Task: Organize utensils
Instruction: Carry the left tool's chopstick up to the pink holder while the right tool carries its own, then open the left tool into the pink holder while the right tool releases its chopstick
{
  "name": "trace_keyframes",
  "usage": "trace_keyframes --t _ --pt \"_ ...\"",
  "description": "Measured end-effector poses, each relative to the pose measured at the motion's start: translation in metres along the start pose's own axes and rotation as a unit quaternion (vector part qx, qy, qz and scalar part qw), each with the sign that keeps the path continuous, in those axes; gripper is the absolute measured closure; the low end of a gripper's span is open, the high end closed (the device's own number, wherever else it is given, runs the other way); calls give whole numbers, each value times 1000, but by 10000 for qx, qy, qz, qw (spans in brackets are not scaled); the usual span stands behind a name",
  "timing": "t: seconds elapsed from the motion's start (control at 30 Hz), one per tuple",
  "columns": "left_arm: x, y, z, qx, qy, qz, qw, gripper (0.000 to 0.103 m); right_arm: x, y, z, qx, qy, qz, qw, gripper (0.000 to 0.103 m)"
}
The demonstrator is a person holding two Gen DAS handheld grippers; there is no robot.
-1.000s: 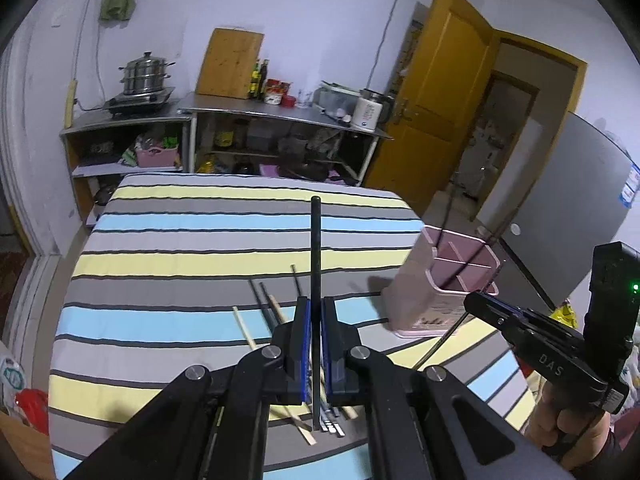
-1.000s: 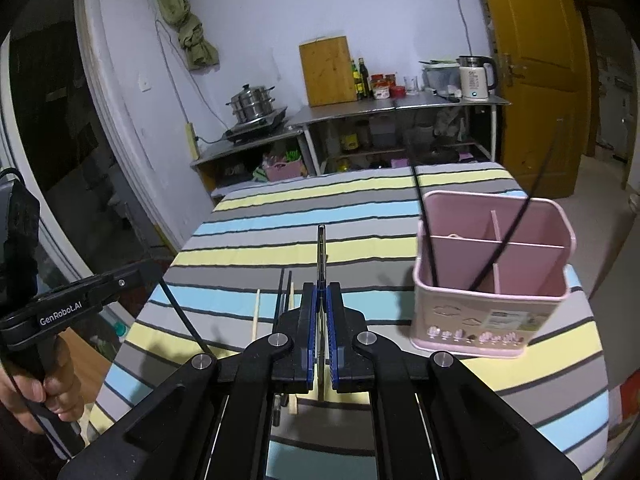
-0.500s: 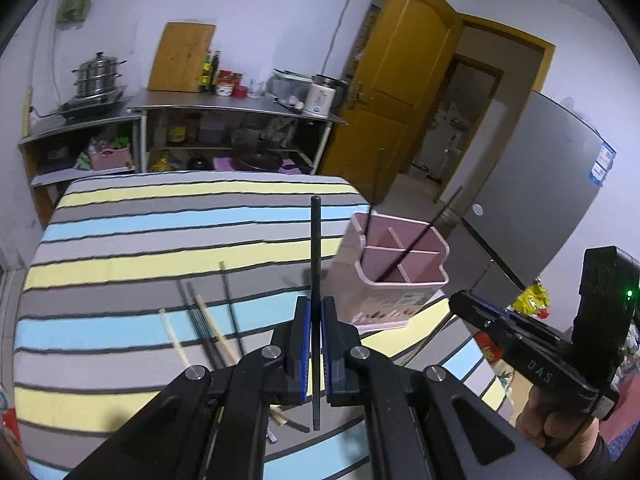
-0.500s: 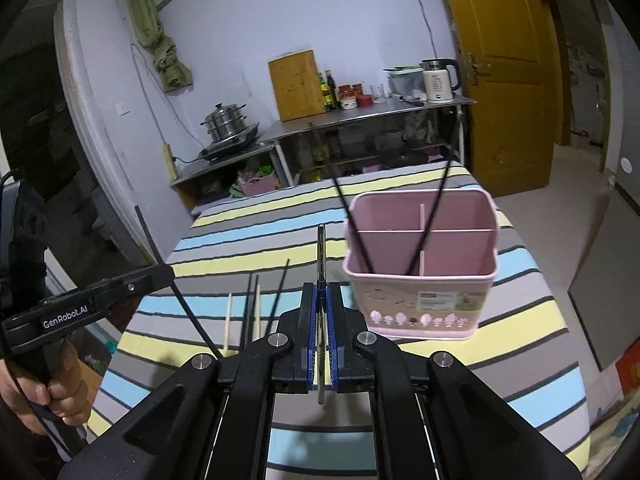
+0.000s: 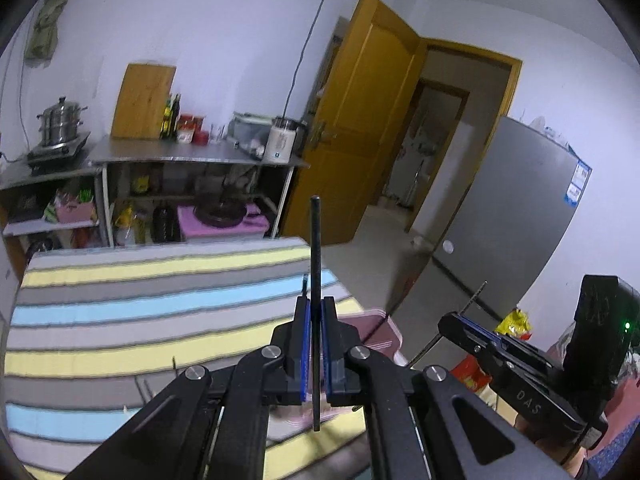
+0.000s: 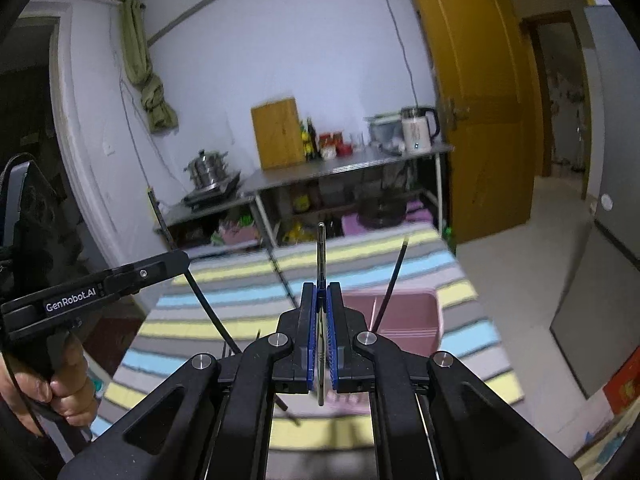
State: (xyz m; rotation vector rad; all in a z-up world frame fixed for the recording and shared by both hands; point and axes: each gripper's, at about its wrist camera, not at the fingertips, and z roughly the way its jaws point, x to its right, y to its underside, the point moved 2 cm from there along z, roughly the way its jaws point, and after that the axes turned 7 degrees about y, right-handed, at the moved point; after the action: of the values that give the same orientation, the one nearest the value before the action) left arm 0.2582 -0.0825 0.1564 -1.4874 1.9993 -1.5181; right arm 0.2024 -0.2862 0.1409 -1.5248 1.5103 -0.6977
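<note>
Gripping two chopsticks (image 5: 315, 280), one apiece.

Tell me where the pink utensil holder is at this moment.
In the right wrist view the pink utensil holder stands on the striped table, just right of the right claw; a black chopstick leans out of it.

Left claw (image 5: 315, 344) & right claw (image 6: 321, 334) both clamped tight, raised, pointing fwd, side by side.
</note>
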Motion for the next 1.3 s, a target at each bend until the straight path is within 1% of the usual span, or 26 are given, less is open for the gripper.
trace_keyframes --t 0.13,0.27,0.37,0.5,0.73,0.97,1.1,1.13,1.23,1.3 --pt "4 -19 15 111 12 67 9999 98 6 -18 3 203 86 56 9997 98" --pt "1 -23 35 90 -34 115 9999 98 10 -21 16 190 123 115 9997 98" --pt "-3 -18 49 46 -28 107 9999 98 14 -17 26 114 134 157 9997 98" --pt "-11 -5 67 -75 -113 133 9998 98 18 -7 40 -23 180 185 9997 98" --pt "-22 19 88 -322 -143 89 9993 98 24 17 63 -369 211 178 9989 98" --pt "-27 36 99 -466 -144 124 9987 98 29 38 80 -742 172 202 9969 98" --pt "-28 41 101 -507 -181 159 9984 98 32 44 83 -854 200 223 9959 98" --pt "-28 43 100 -512 -186 153 9984 98 33 45 82 -879 199 230 9957 97" --pt "-29 44 98 -522 -217 104 9983 98 33 44 81 -888 252 235 9955 89" --pt "-29 44 95 -499 -215 65 9985 97 34 44 78 -877 270 263 9954 89"
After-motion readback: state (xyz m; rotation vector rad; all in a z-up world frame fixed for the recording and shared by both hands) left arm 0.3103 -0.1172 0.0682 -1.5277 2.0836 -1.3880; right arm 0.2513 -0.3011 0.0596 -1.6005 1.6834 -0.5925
